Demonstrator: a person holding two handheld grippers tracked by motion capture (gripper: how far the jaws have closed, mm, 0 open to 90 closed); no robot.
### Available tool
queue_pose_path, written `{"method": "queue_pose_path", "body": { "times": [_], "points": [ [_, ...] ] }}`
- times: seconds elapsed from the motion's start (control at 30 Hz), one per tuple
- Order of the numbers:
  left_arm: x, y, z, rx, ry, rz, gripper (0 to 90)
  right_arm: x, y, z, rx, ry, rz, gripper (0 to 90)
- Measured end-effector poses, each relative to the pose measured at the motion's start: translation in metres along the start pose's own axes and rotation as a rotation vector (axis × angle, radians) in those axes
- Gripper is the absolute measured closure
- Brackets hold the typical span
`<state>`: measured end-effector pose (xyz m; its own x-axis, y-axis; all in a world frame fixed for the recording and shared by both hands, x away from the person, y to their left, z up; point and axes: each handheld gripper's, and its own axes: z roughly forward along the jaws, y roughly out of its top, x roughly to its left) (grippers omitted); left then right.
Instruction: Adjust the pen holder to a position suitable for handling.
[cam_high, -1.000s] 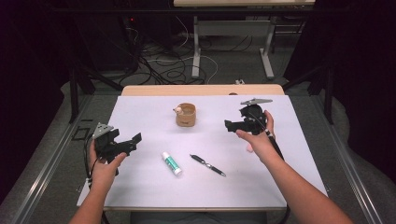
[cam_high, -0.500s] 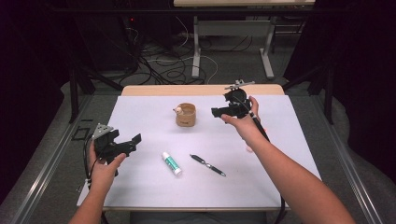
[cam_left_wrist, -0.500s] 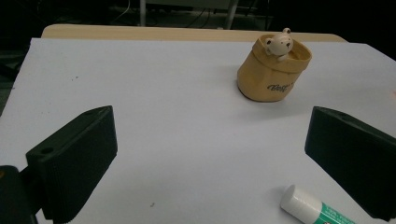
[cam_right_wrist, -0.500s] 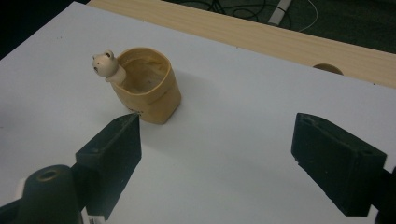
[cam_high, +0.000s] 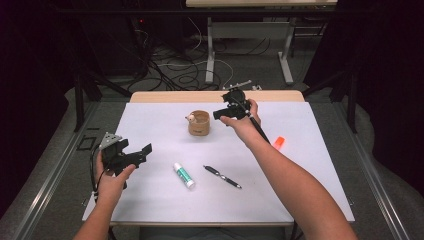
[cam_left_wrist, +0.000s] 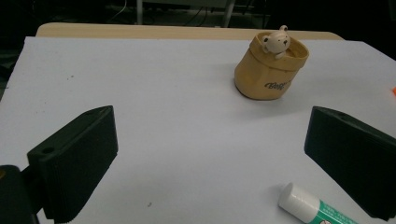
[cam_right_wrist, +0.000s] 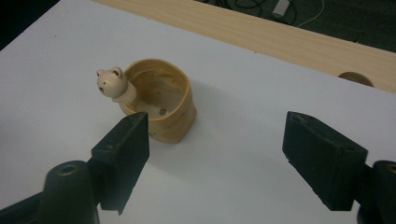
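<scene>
High view: right gripper (cam_high: 216, 115) has advanced from the table's right side to just beside the bear pot (cam_high: 199, 123), jaws apart, empty; a grasp looks imminent. Left gripper (cam_high: 145, 150) stays idle, jaws apart.

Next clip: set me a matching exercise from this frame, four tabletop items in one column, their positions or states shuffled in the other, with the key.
Things:
1. bear cup
2. glue stick
3. pen
4. orange marker

Places:
A. lying near the middle of the table's near half, right of the white-capped tube
B. beside the right forearm, on its far-right side
C. upright toward the table's far edge, just left of the right gripper
D. lying between the left gripper and the dark writing tool

Pairs: 1-C, 2-D, 3-A, 4-B
</scene>
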<state>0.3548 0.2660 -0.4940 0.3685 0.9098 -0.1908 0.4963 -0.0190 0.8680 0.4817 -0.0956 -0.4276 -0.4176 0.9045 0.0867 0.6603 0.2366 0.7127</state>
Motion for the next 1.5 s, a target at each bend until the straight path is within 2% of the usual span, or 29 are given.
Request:
{"method": "queue_pose_path", "body": {
  "times": [0.1,0.13,0.4,0.57,0.67,0.8,0.87,0.93,1.23,1.33,1.4,1.43,1.5],
  "points": [
    [-0.001,0.0,0.0,-0.001,-0.002,-0.003,2.9,0.004,0.002,0.007,0.007,0.001,0.01,26.7],
    [-0.001,0.0,-0.001,0.002,0.0,0.005,3.4,0.008,0.004,0.013,0.011,0.0,0.012,30.6],
    [0.001,-0.001,-0.004,0.002,0.002,-0.007,3.7,0.021,0.01,0.036,0.023,-0.032,-0.003,31.8],
    [0.002,-0.001,-0.004,-0.001,0.001,-0.005,3.8,0.026,0.013,0.051,0.037,-0.031,0.019,35.2],
    [0.002,-0.001,-0.003,0.001,0.0,-0.005,3.9,0.028,0.013,0.059,0.051,-0.037,0.015,35.3],
    [0.002,-0.001,-0.003,0.002,-0.001,-0.006,4.2,0.029,0.012,0.066,0.064,-0.048,0.017,35.6],
    [0.002,-0.001,-0.002,0.0,-0.002,-0.005,4.2,0.029,0.01,0.072,0.082,-0.05,0.045,38.0],
    [0.002,-0.001,-0.002,0.002,-0.002,-0.004,4.2,0.028,0.009,0.075,0.083,-0.059,0.049,39.4],
    [0.002,-0.002,-0.002,0.002,-0.004,-0.004,4.4,0.026,0.007,0.09,0.086,-0.038,0.087,48.9],
    [0.003,-0.002,-0.003,-0.001,-0.004,-0.009,4.4,0.027,0.007,0.093,0.094,-0.037,0.092,50.0],
    [0.004,-0.002,-0.003,0.003,-0.001,-0.012,4.8,0.027,0.006,0.097,0.075,-0.03,0.088,53.2],
    [0.004,-0.002,-0.003,0.0,-0.002,-0.014,5.0,0.027,0.006,0.098,0.092,-0.04,0.084,54.2],
    [0.005,-0.002,-0.003,0.001,-0.002,-0.016,5.2,0.027,0.005,0.1,0.088,-0.03,0.084,55.4]
  ]
}}
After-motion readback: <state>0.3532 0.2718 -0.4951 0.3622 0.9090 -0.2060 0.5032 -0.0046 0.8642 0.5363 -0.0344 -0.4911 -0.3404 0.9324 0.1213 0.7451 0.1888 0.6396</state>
